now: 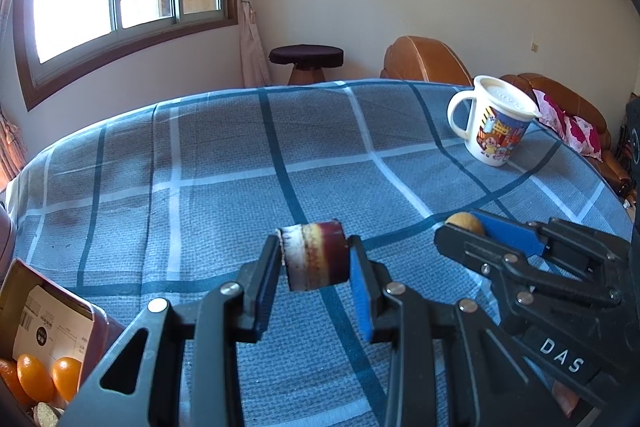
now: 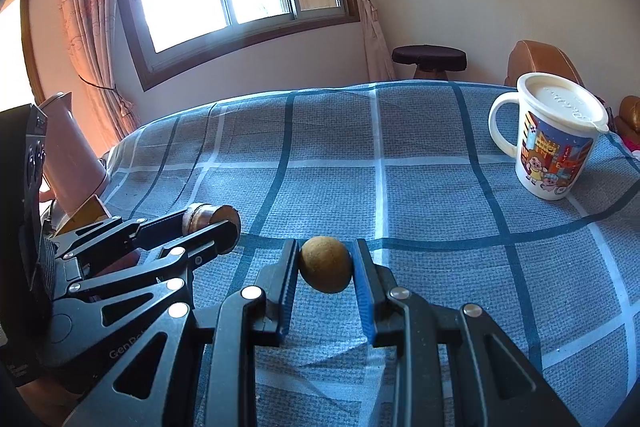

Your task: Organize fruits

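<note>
My left gripper (image 1: 314, 247) is shut on a short purple-and-white sugarcane piece (image 1: 314, 255), held above the checked blue tablecloth (image 1: 224, 155). My right gripper (image 2: 326, 255) is shut on a small round brown fruit (image 2: 326, 264), also above the cloth. Each gripper shows in the other's view: the right gripper (image 1: 464, 227) with the brown fruit (image 1: 466, 222) to the right, the left gripper (image 2: 224, 227) with the sugarcane piece (image 2: 210, 217) to the left. A box (image 1: 44, 331) at the lower left holds orange fruits (image 1: 36, 377).
A white lidded cartoon mug (image 1: 496, 121) stands at the table's far right, also in the right wrist view (image 2: 554, 139). A pink kettle (image 2: 68, 155) stands at the left edge. A dark stool (image 1: 306, 61) and a brown sofa (image 1: 560, 99) lie beyond the table.
</note>
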